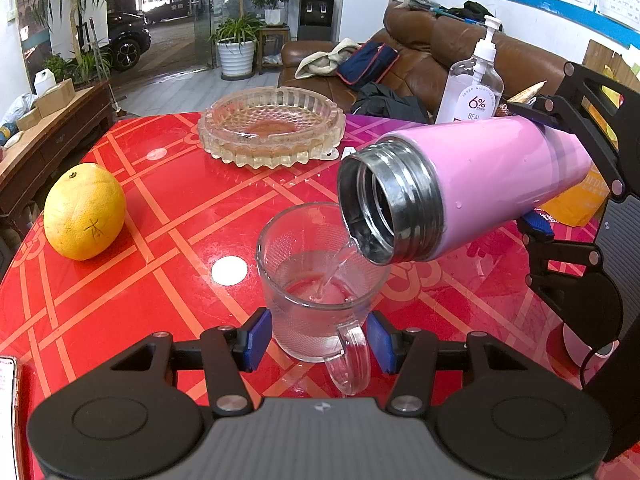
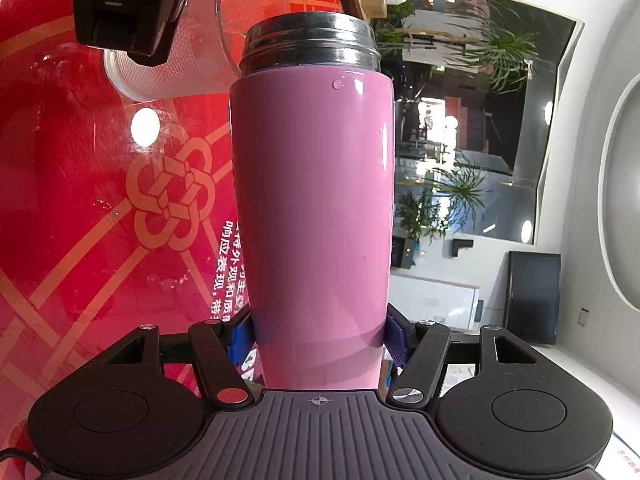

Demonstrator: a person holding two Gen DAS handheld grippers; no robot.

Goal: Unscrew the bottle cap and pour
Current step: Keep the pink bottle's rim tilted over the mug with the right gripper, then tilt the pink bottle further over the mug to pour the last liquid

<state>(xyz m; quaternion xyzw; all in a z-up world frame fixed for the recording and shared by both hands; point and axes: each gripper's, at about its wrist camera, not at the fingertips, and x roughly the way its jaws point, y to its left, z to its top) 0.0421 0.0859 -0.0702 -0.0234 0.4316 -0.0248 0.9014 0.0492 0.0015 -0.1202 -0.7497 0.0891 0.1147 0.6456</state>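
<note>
A pink bottle [image 1: 492, 176] with a bare steel threaded neck is tipped over a glass mug [image 1: 316, 280], and a thin stream of water runs from its mouth into the mug. My right gripper [image 2: 318, 336] is shut on the pink bottle [image 2: 312, 200] near its base. My left gripper [image 1: 318, 340] is open, its blue pads either side of the mug's base and handle, not touching. The mug [image 2: 192, 40] shows beyond the bottle in the right wrist view. The bottle's cap may be the pale round object [image 1: 588, 344] at the right edge.
A red patterned table [image 1: 160, 240] holds a yellow pomelo [image 1: 84, 212] at left, a glass ashtray [image 1: 272, 124] at the back and a pump bottle of sanitiser [image 1: 474, 84] at back right. A brown sofa [image 1: 420, 60] stands behind.
</note>
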